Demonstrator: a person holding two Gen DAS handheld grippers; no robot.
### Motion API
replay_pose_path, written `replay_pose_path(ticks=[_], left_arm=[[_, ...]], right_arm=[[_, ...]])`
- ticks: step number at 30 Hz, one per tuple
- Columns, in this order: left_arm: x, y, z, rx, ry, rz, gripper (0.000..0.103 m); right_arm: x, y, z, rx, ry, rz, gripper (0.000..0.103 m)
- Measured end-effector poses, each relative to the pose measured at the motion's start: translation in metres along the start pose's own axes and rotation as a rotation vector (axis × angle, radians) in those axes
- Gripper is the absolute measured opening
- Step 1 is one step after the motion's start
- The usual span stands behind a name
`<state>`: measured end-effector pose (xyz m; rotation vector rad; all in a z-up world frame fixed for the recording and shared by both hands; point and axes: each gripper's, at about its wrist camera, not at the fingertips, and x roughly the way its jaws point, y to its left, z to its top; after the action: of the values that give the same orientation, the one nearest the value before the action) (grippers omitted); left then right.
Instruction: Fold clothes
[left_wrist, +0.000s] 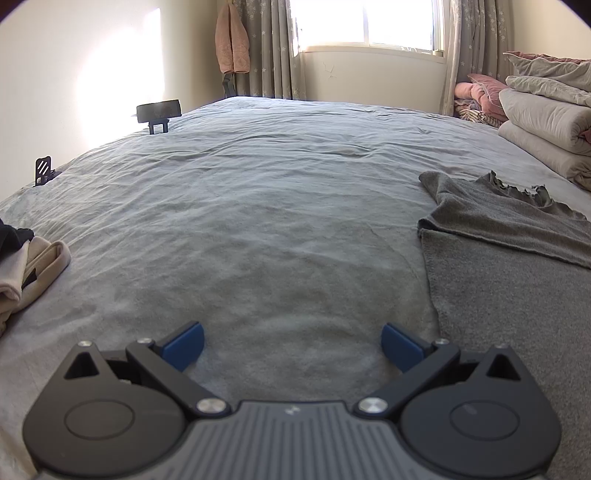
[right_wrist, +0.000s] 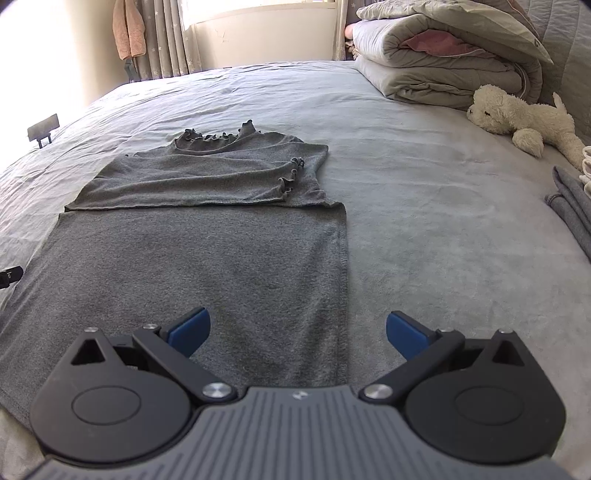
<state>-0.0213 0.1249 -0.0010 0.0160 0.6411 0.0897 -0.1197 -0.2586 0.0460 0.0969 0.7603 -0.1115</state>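
both grippers hover wide apart and empty: left gripper (left_wrist: 292, 341) above bare grey bedsheet (left_wrist: 258, 192), right gripper (right_wrist: 298, 330) over the grey top's (right_wrist: 207, 236) right edge, which lies flat with sleeves folded across.

Both wrist views low over bed (left_wrist: 258, 184), facing window; share grey top (right_wrist: 207, 240).

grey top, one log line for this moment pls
grey top: flat on bed, sleeves folded in | left gripper: open, empty | right gripper: open, empty, over hem side
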Motion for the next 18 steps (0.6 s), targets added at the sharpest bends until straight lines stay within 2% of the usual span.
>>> replay_pose_path(ticks=[18], left_arm=[[0.0002, 0.0000, 0.0000, 0.000, 0.000, 0.000, 0.103]], right_arm=[[-0.0089, 0.0081, 0.0007, -0.024, -0.028, 0.027, 0.103]])
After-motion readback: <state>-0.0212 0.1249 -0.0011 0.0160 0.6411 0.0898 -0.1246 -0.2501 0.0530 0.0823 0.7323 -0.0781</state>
